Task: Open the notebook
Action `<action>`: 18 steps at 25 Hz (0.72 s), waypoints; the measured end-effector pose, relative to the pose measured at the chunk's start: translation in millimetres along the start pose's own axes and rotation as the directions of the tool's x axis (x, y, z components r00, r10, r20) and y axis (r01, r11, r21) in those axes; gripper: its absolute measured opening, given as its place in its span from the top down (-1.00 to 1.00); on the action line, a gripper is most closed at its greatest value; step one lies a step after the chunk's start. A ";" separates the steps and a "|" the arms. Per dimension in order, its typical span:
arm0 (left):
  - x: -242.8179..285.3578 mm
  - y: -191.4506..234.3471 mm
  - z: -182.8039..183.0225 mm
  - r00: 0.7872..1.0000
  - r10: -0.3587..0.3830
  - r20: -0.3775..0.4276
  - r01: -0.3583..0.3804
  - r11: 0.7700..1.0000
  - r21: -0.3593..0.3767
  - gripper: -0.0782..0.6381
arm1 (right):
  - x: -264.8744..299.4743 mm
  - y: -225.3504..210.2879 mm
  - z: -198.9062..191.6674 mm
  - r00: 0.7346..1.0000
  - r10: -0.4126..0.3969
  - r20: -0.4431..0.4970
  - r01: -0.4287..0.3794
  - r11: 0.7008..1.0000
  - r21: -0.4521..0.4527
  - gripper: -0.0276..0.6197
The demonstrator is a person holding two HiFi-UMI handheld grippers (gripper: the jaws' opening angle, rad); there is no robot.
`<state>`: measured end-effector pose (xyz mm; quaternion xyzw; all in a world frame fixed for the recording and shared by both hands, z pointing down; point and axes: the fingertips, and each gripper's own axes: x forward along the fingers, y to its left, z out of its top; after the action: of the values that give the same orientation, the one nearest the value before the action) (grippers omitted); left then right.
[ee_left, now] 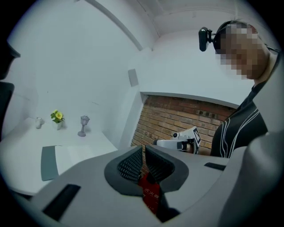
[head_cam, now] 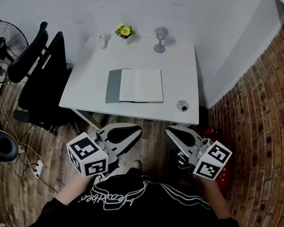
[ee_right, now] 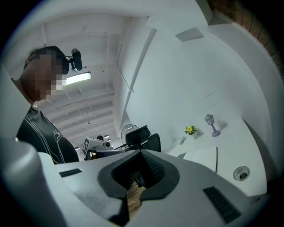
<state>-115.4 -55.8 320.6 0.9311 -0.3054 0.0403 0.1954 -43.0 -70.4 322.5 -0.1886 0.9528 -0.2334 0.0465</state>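
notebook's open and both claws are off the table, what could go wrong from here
1. The notebook lies open with nothing holding it. The left claw and right claw are shut, empty and off the table, so the pages might flip shut.
2. A reach across the table could bump the small lamp ornament or flower pot behind the notebook.
3. The round object near the front right corner could be knocked off.
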 end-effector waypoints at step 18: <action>1.2 -34.9 -16.2 0.998 0.063 -0.030 -0.062 0.998 0.033 0.66 | -28.4 20.8 -14.6 0.999 0.033 -0.011 -0.034 0.999 -0.037 0.92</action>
<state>-93.3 -24.4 323.8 0.9234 -0.3303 0.0659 0.1838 -26.3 -36.3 325.8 -0.1723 0.9602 -0.2157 0.0420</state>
